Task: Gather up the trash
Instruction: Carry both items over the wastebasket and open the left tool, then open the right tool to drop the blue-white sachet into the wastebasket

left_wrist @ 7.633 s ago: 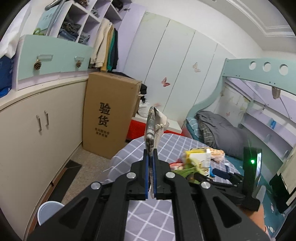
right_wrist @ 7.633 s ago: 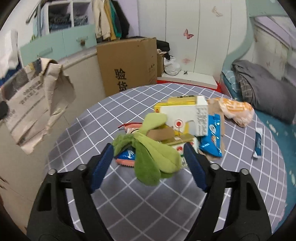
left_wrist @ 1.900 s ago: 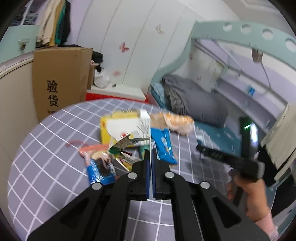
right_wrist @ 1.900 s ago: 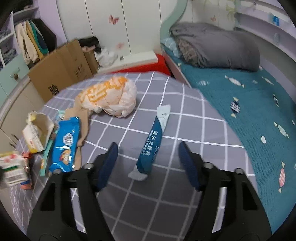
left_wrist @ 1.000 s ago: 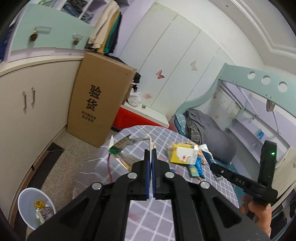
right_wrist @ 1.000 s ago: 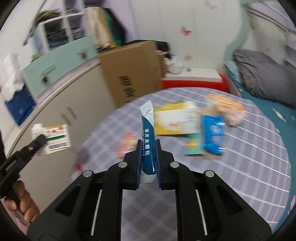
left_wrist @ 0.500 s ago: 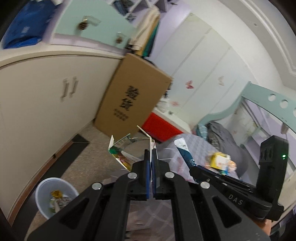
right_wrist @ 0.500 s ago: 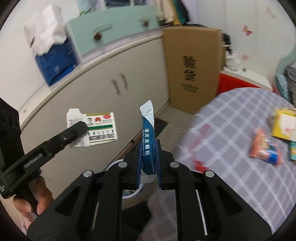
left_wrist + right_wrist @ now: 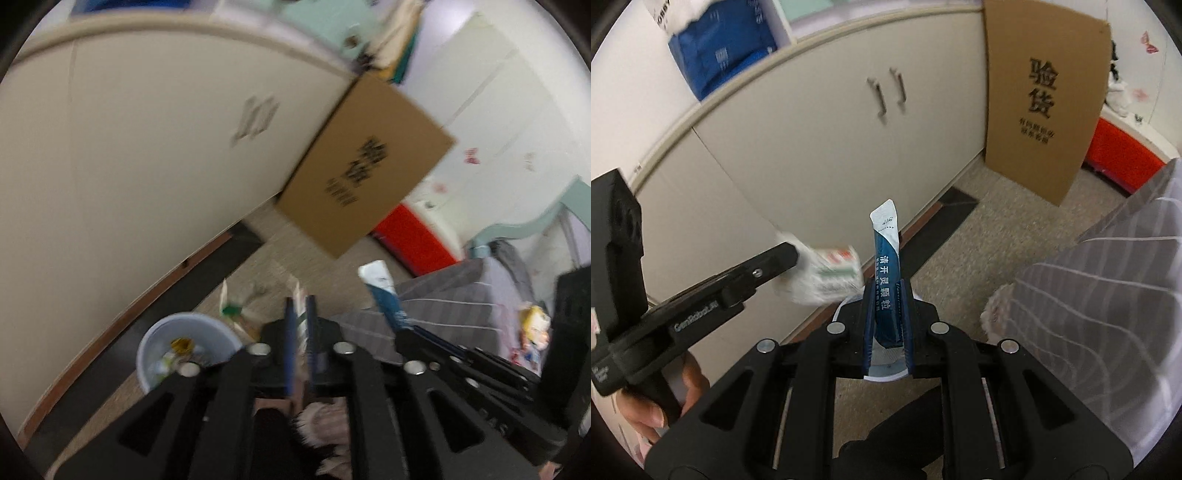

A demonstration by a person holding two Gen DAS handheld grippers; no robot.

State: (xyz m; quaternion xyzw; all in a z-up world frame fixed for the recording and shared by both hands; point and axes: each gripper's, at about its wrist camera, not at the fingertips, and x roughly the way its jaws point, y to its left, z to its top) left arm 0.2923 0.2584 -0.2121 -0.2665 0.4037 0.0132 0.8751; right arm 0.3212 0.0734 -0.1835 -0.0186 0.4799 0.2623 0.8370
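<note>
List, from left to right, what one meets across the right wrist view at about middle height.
left gripper → white carton → blue sachet in the right gripper → checked tablecloth

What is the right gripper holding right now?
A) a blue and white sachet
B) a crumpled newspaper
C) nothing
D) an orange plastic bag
A: the right gripper is shut on the blue and white sachet, which stands up between its fingers.
</note>
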